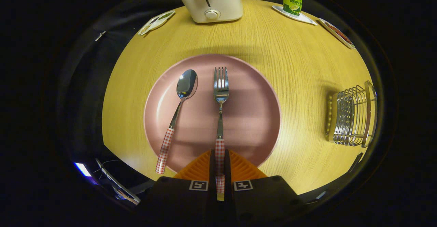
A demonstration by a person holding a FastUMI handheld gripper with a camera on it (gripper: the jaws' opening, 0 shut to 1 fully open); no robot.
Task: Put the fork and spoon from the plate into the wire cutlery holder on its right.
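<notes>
One fork [221, 94] clamped in hand-held gripper [220, 165], one spoon [179, 111], one plate [252, 117]

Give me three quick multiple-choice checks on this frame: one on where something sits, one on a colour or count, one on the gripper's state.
1. Where does the wire cutlery holder stand?
A. on the plate
B. on the table to the right of the plate
C. beside the toaster

2. How many utensils lie on the pink plate?
A. one
B. two
C. three

3. What are the fingers of the gripper doing?
A. closed on the fork's checked handle
B. spread wide above the spoon
C. closed on the plate's rim

Answers:
1 B, the holder stands apart on the wooden table.
2 B, a spoon and a fork lie side by side.
3 A, the fork's handle runs between both fingers, which press on it.
</notes>
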